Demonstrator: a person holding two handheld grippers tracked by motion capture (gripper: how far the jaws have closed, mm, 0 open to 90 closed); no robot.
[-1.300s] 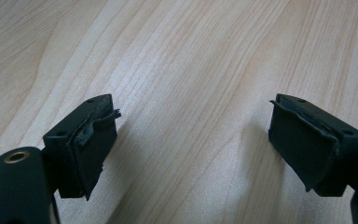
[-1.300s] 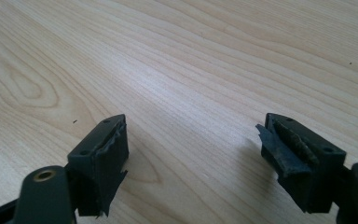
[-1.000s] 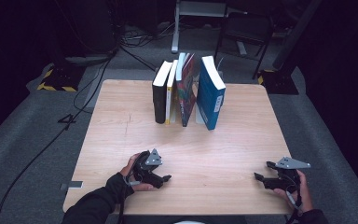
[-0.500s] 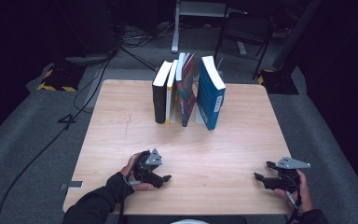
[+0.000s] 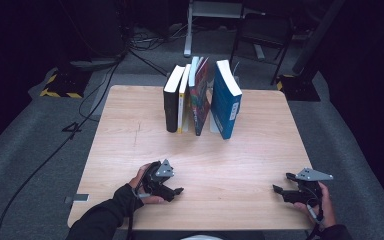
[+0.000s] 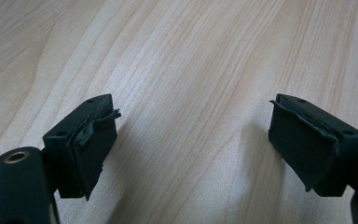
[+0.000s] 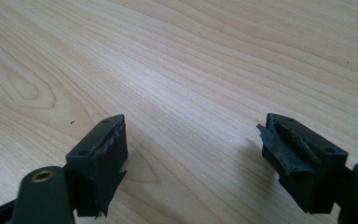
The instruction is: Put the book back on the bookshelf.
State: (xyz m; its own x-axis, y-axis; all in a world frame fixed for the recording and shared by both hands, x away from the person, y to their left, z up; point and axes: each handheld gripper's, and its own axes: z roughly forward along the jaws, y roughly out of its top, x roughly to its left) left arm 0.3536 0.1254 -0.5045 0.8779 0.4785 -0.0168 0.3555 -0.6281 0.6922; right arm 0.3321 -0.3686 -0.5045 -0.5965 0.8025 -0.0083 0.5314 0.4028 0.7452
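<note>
In the high view, a row of books (image 5: 201, 97) stands upright at the far middle of the wooden surface (image 5: 250, 165), spines toward the person: a black book (image 5: 172, 100) at the left, a thin yellow-edged one just beside it, a patterned one leaning against them, and a blue book (image 5: 226, 100) at the right, set slightly apart. They prop one another up, which is likely why they stay on end. The left gripper (image 5: 172, 191) rests on the near edge at the left, and the right gripper (image 5: 279, 184) rests at the near right; both are well apart from the books and hold nothing, so this looks like a ready stance before any reach. In the left gripper view, the fingers (image 6: 91, 140) stand wide apart with bare wood grain between them, the pad tape frayed at the edge. In the right gripper view, the fingers (image 7: 103, 154) are likewise spread wide over bare wood, their pads torn and nothing gripped.
</note>
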